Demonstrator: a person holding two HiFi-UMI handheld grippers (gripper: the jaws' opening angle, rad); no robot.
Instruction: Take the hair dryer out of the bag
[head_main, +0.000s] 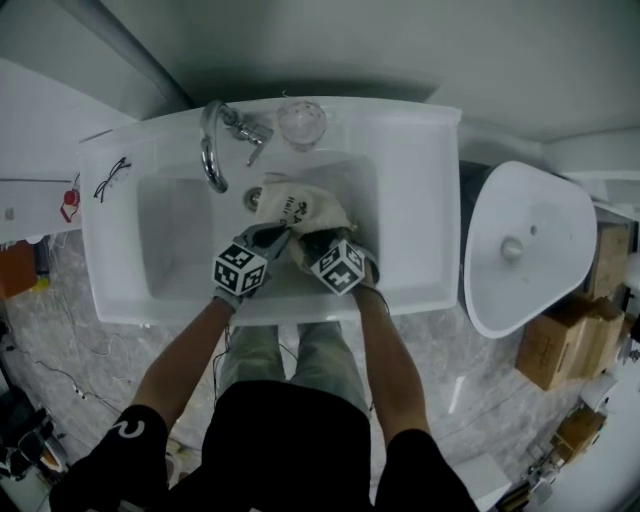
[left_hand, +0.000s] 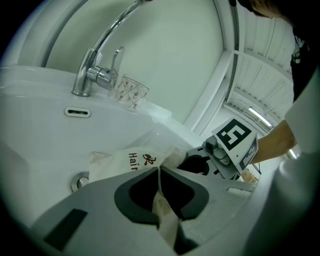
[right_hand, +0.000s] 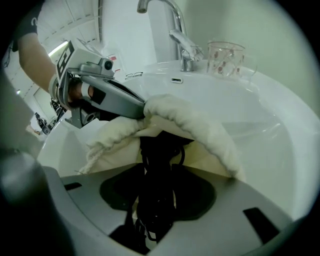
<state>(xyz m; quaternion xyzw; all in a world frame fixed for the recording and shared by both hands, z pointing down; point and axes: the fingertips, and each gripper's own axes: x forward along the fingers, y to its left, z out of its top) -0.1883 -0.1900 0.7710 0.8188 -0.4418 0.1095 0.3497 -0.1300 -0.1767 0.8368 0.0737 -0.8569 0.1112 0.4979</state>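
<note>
In a white sink (head_main: 170, 235), the left gripper (left_hand: 159, 170) has its jaws pinched tight on the rim of a cream cloth bag (left_hand: 125, 159). The right gripper (right_hand: 157, 175) has its jaws closing around the black hair dryer (right_hand: 159, 145), which pokes from the bag's mouth. Those jaws are not yet gripping it.

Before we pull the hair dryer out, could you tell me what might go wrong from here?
1. The jaws of the right gripper are closing around the dark hair dryer and its looped cord; they may catch cord alone and slip.
2. The left gripper pinches only a thin fold of the bag; pulling could drag the bag along.
3. The glass beside the faucet could get knocked.
</note>
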